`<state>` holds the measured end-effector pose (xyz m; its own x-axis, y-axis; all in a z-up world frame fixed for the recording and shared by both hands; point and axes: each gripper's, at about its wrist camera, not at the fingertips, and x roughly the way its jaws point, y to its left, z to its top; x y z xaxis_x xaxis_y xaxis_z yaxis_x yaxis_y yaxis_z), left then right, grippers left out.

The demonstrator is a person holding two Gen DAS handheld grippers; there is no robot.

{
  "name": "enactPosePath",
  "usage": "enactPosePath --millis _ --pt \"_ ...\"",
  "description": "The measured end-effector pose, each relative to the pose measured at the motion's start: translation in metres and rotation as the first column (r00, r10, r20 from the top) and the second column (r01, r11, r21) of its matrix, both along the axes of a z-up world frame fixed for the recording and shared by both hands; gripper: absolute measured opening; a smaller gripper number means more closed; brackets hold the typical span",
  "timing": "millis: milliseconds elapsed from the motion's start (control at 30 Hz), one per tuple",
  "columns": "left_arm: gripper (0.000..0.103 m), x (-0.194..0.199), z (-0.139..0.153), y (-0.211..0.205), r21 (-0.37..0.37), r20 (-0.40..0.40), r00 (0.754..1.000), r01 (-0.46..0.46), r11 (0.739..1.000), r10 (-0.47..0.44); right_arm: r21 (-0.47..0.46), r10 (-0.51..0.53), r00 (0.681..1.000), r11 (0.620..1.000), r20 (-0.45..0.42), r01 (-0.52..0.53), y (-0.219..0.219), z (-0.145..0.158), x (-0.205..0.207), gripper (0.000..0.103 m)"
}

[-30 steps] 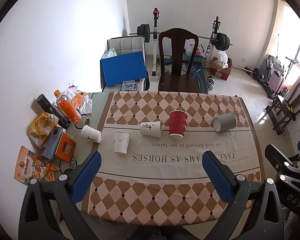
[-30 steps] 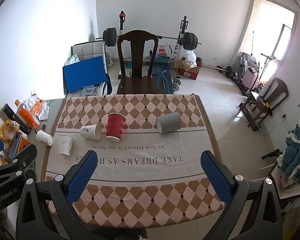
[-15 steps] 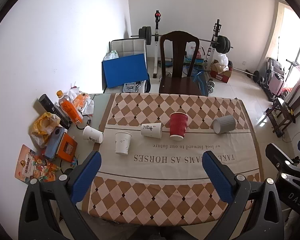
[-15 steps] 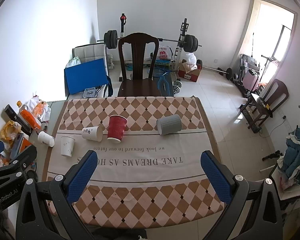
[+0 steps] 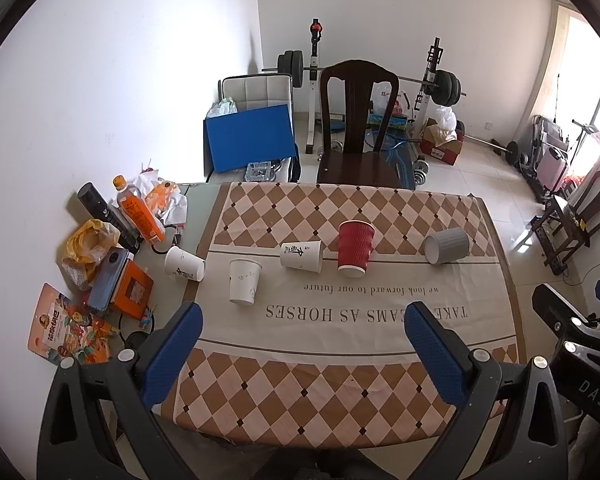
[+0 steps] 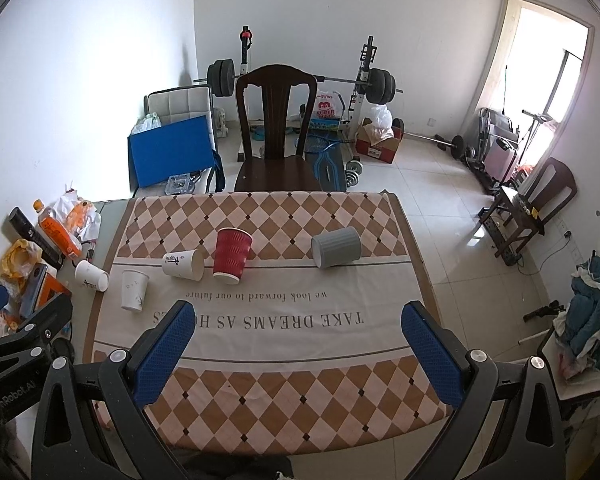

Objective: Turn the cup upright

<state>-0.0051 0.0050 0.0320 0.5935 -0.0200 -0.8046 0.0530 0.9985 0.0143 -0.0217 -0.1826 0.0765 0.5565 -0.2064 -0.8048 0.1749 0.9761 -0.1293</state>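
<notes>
Both grippers have drawn back and up from the desk (image 5: 496,236) over the last second, so the cups look smaller. Left gripper (image 5: 300,354) and right gripper (image 6: 296,354) spread their fingers wide, holding nothing. Grey cup (image 6: 337,247) lies on its side, right of the upright red cup (image 6: 232,255).

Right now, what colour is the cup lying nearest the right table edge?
Grey, ribbed cup; clearest in the right wrist view.

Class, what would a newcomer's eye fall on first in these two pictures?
Probably the red ribbed cup, standing upright mid-table on the checked tablecloth. Next come the cups on their sides: a grey cup to its right and a white printed cup to its left. The blue fingers of the open left gripper frame the foreground.
</notes>
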Motion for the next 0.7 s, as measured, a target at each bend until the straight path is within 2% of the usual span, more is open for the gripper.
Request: enactPosePath --millis 700 --pt "0.103 -0.0005 0.0006 0.0015 -0.005 -0.001 1.0 -0.001 1.0 0.001 0.003 0.0 1.0 1.0 0.003 0.0 0.003 -0.0013 -0.001 0.103"
